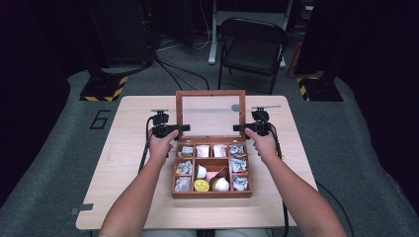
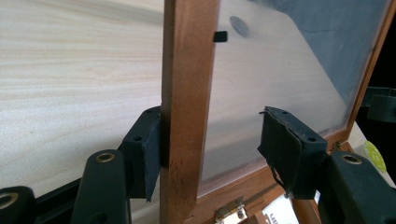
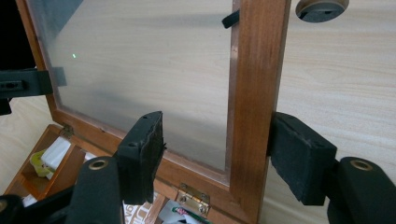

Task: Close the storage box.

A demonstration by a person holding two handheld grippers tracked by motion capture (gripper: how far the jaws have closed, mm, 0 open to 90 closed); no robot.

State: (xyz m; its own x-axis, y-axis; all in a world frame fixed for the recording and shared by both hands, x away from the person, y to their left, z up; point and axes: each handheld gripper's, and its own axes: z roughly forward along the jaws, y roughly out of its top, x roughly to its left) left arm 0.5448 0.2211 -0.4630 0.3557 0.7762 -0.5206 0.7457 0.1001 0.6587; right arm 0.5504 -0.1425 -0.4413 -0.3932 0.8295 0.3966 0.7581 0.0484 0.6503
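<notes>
Lid (image 1: pixel 211 114) was found raised upright at frame centre; both tools, left (image 1: pixel 184 128) and right (image 1: pixel 238 128), stood open astride its side rails, ungripped.

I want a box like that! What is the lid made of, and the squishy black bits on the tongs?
The lid looks like reddish-brown varnished wood, with visible grain, around a frosted pane, glass or plastic, that shows the table hazily. Its hinge looks brass, shiny and yellow. The pads seem foam or rubber: matt black with ragged edges.
</notes>
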